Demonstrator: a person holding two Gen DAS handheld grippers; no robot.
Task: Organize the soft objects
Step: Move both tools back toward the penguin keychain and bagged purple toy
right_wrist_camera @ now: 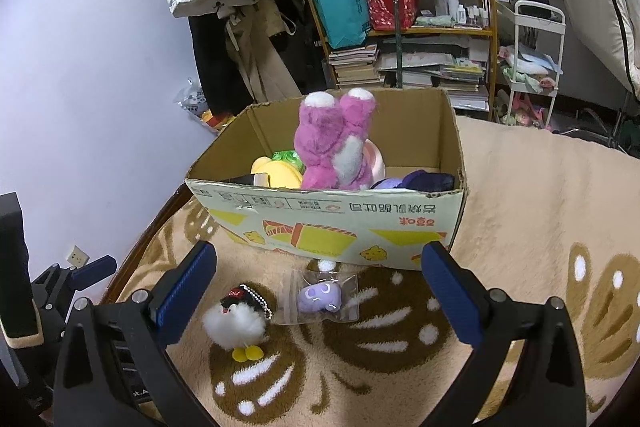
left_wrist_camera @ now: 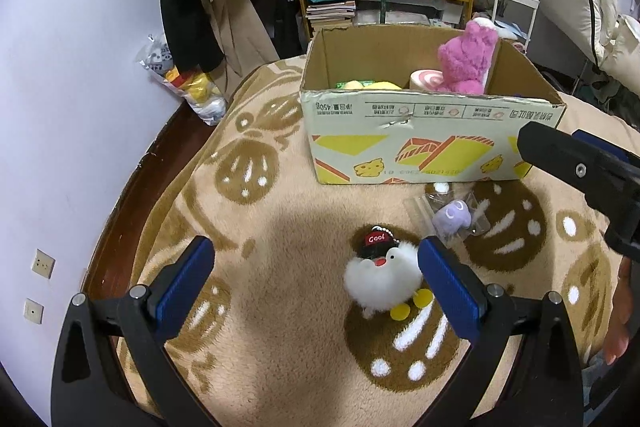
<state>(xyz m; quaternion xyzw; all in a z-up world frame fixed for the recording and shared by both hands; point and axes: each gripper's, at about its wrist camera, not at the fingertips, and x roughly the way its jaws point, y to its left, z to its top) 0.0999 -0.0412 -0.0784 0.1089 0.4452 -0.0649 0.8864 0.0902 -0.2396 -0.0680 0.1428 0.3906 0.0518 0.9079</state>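
The left gripper [left_wrist_camera: 316, 273] is hovering with its fingers spread wide and holding nothing, the right finger just beside the white fluffy toy [left_wrist_camera: 382, 277] lying on the blanket [left_wrist_camera: 280, 327] before the cardboard box [left_wrist_camera: 420, 143], while the right gripper [right_wrist_camera: 318, 285] is also hanging wide apart and empty above the bagged purple toy [right_wrist_camera: 320, 297].

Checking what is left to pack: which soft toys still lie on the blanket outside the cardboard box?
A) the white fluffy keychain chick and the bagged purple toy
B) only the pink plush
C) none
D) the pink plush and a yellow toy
A: the white fluffy keychain chick and the bagged purple toy lie on the blanket in front of the cardboard box; the pink plush is inside it.
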